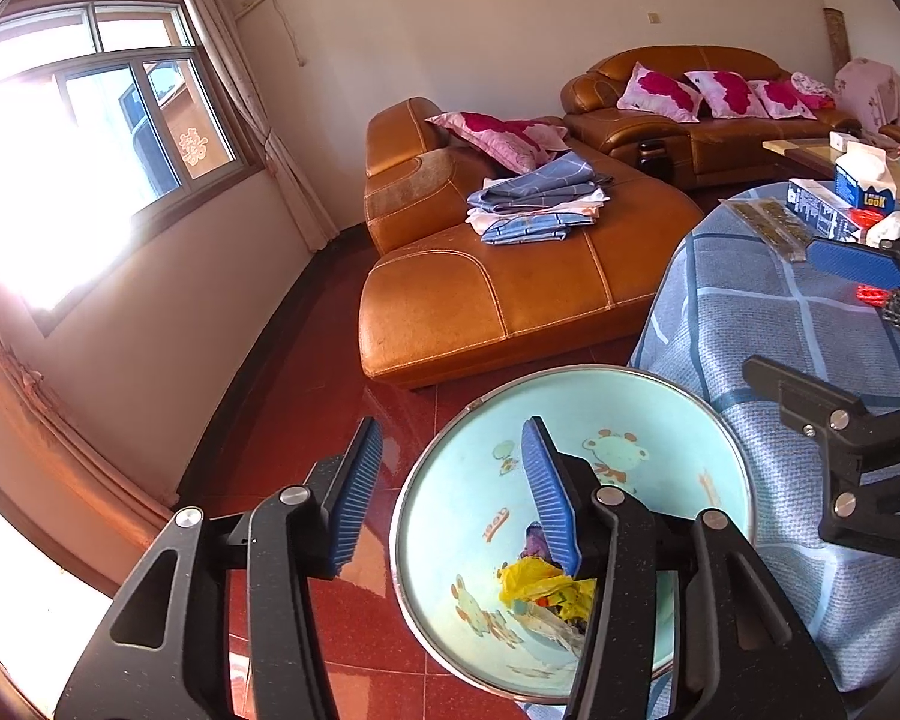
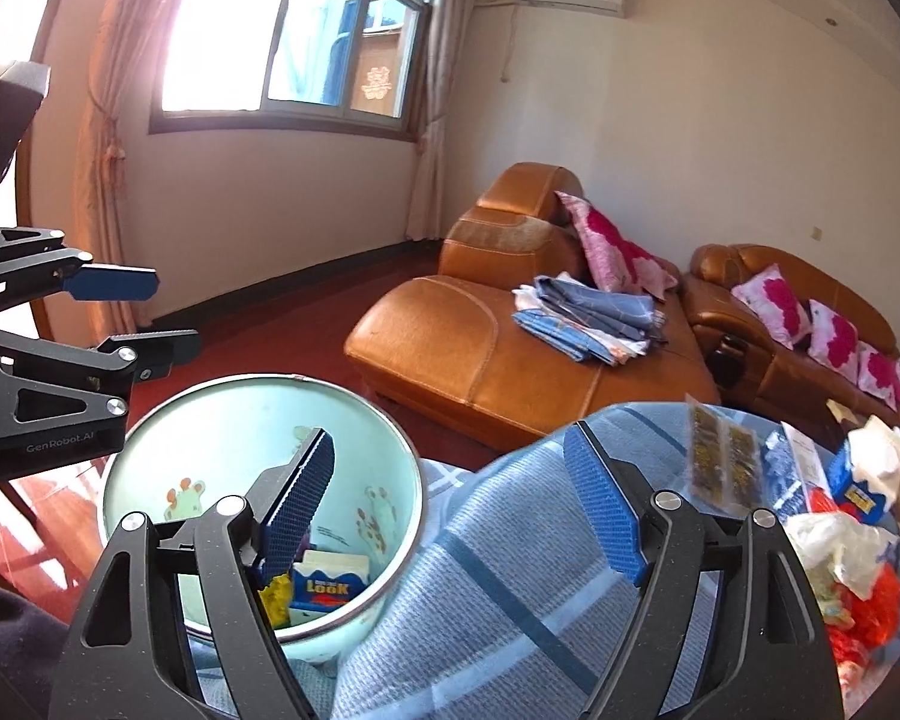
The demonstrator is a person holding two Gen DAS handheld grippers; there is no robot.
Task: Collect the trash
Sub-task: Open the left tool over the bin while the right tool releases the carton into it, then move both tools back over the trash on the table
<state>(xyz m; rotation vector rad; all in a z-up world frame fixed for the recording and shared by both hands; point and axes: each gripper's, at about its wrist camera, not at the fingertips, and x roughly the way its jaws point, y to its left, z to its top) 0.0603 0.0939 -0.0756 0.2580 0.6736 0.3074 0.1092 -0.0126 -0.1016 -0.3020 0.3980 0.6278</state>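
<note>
I have the left gripper (image 1: 456, 492) over the pale green bin (image 1: 714, 450), its fingers (image 1: 549, 492) spread with nothing between them. The bin stands on the red floor, tight against the near edge of the bench (image 2: 480, 570) with its blue checked cloth, and holds a yellow wrapper (image 1: 534, 582) and a blue carton (image 2: 330, 588). My right gripper (image 2: 450, 504) hangs above that same edge, fingers spread wide and empty. More trash (image 2: 846, 546) lies along the bench's right edge.

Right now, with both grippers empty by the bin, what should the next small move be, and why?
Probably swing the right gripper toward the wrappers on the table: its jaws stand open and empty, the bin already holds trash, and litter remains.
</note>
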